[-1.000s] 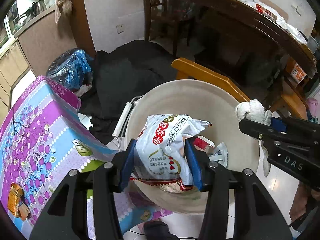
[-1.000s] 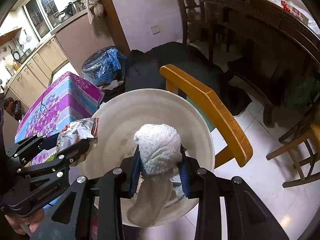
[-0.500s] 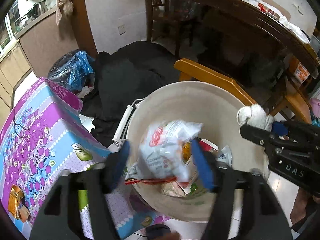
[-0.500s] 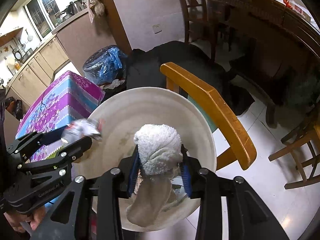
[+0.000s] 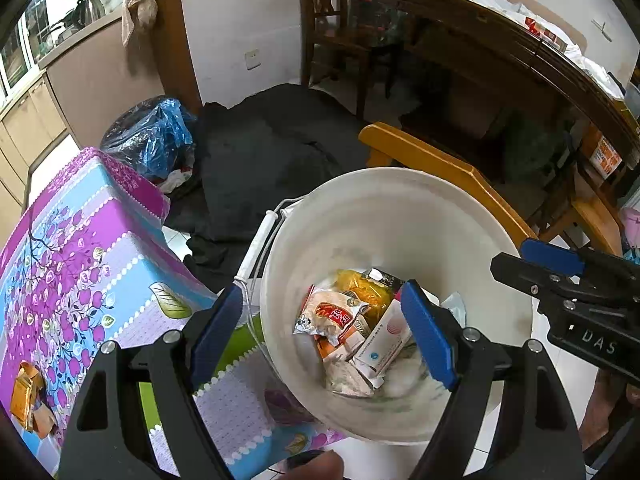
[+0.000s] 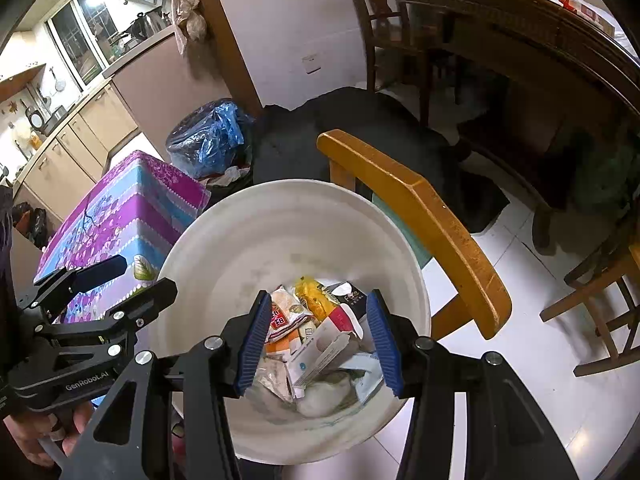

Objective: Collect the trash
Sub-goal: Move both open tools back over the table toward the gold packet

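Our left gripper (image 5: pixel 322 330) and right gripper (image 6: pixel 318 338) are opening, empty, above the white bucket (image 5: pixel 400 208); snack wrappers (image 5: pixel 340 316) lie inside; an orange wrapper (image 5: pixel 28 396) remains on the floral tablecloth (image 5: pixel 80 264).

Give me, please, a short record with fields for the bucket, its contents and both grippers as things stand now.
bucket: white bucket, beside the floral tablecloth
contents: snack wrappers, a small carton, a white cloth
left gripper: over the bucket, jaws opening, holding nothing
right gripper: over the bucket, jaws opening, holding nothing
leftover: orange wrapper on the tablecloth

Home: kitchen cabinets (image 6: pixel 76 152), dining table (image 5: pixel 520 52)
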{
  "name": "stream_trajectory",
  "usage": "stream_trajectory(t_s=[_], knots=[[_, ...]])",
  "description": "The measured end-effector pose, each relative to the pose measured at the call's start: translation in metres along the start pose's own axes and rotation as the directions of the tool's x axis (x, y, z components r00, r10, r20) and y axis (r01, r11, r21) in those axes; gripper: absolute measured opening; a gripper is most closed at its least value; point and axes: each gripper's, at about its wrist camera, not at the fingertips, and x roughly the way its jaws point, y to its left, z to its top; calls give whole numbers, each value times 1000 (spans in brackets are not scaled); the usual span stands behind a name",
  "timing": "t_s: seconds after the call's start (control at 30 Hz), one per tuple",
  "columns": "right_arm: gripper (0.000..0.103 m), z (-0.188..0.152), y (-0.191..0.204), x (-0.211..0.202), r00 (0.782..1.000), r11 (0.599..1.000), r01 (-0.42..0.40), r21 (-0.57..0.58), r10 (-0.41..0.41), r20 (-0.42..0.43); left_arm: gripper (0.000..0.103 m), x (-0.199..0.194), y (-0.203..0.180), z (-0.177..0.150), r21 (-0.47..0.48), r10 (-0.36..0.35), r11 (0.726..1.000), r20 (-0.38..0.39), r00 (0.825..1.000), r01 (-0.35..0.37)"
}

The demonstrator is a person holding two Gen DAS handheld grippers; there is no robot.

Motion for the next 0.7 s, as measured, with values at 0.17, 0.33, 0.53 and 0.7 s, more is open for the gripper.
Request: stream_trajectory(t_s=[0.17, 0.33, 0.53, 0.7], knots=[[50, -1, -1, -2, 1000, 1000, 1, 2, -1, 5, 78, -1, 0, 0, 1, -1, 1000, 2, 1000, 1], [50, -1, -2, -3, 1000, 1000, 1, 3, -1, 8, 78, -1, -3, 1, 5, -2, 1000, 3, 1000, 2], [52, -24, 27, -58, 968, 996, -2, -88, 24, 250, 78, -27, 10, -20, 45, -22, 999, 63, 998, 20], [70, -84, 73, -92, 918, 976, -104, -190, 168, 359, 78, -82, 87, -86, 62, 39, 997, 187, 982, -51]])
